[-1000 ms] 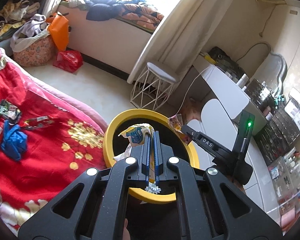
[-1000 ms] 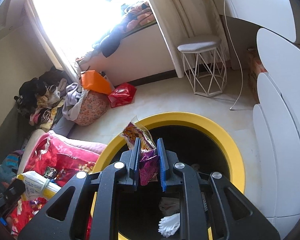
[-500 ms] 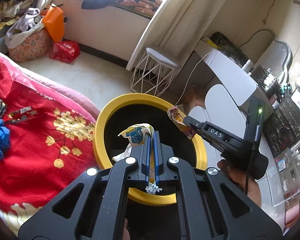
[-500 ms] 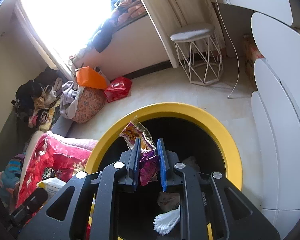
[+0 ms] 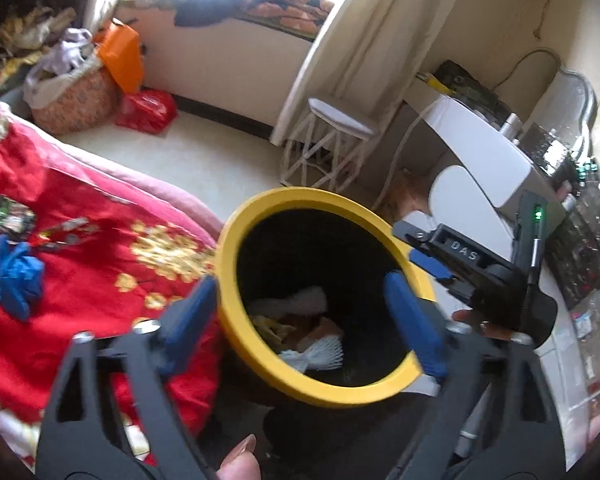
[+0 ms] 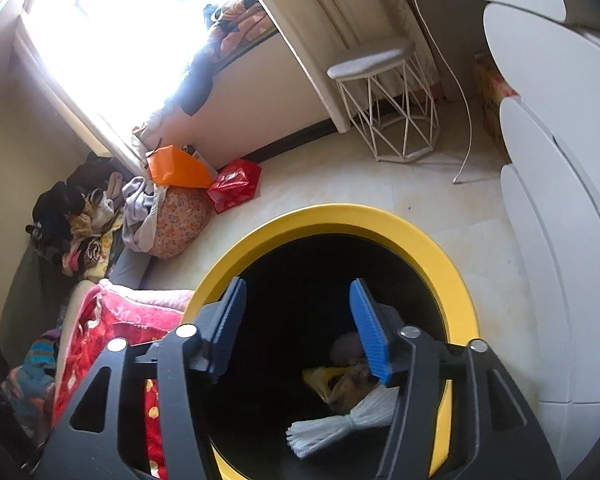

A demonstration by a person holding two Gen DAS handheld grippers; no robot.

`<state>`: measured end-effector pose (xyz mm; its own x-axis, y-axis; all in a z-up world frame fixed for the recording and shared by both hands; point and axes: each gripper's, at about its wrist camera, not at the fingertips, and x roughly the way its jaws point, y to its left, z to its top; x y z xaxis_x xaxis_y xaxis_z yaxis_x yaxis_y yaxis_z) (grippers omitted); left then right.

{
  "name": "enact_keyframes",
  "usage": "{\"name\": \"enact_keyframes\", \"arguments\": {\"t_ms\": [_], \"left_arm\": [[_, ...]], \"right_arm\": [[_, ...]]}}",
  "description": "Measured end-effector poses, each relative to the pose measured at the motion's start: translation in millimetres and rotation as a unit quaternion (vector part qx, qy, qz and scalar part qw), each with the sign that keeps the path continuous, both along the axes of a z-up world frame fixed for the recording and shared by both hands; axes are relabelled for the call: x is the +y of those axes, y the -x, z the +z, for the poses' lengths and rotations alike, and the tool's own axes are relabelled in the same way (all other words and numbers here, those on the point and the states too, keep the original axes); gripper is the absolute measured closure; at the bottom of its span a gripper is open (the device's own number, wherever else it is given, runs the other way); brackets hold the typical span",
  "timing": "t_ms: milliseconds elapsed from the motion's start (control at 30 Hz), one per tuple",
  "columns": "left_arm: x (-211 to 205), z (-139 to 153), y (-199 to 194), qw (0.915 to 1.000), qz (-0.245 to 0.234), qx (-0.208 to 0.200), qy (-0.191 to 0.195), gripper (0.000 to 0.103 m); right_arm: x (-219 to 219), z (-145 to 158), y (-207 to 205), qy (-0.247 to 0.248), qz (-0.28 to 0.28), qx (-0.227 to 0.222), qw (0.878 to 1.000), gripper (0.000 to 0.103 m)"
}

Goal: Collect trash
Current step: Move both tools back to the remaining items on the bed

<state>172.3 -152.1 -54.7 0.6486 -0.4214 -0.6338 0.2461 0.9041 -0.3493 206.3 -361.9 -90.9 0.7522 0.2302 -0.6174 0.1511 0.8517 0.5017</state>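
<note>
Bin (image 5: 260,360): smooth yellow plastic rim, semi-gloss; interior black and matt.
Left gripper (image 5: 300,312): matt black plastic frame, bright metal screw heads, blue ribbed pads.
Right gripper (image 6: 296,316): same matt black frame, blue ridged pads.
Bedspread (image 5: 80,240): red cloth with a satin sheen, gold embroidered flowers.
Stool (image 6: 388,92): white-painted wire frame, pale padded cloth top.
Floor (image 6: 340,188): cream tile, lightly glossy.
Bag (image 6: 234,186): red crinkled glossy plastic.
</note>
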Motion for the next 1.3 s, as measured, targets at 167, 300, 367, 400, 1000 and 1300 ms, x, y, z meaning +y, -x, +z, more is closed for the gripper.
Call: {"name": "enact_keyframes", "arguments": {"t_ms": [167, 300, 367, 400, 1000, 1300], "left_arm": [[10.0, 6.3, 8.8, 0.9991, 0.03, -0.019, -0.022, 0.011], [21.5, 11.7, 15.9, 0.9977, 0.051, -0.033, -0.029, 0.011], [28.1, 13.4, 20.3, 0.9968, 0.062, -0.038, -0.034, 0.011], [32.2, 13.7, 22.4, 0.9962, 0.068, -0.04, -0.037, 0.011], [86.0, 23.0, 39.7, 0.9877, 0.128, -0.075, -0.05, 0.011], [119.2, 34.8, 47.0, 0.9848, 0.142, -0.094, -0.035, 0.011]], "right_arm": [[7.3, 8.7, 4.0, 0.041, -0.006, -0.016, 0.999, 0.035], [15.1, 14.6, 9.0, 0.065, -0.014, -0.032, 0.997, 0.026], [21.3, 17.5, 12.3, 0.076, -0.013, -0.041, 0.996, 0.024], [24.9, 18.7, 13.9, 0.079, -0.012, -0.044, 0.996, 0.023], [98.1, 40.4, 35.9, 0.135, 0.061, -0.124, 0.981, 0.01], [127.0, 42.9, 43.5, 0.163, 0.079, -0.139, 0.974, 0.009]]}}
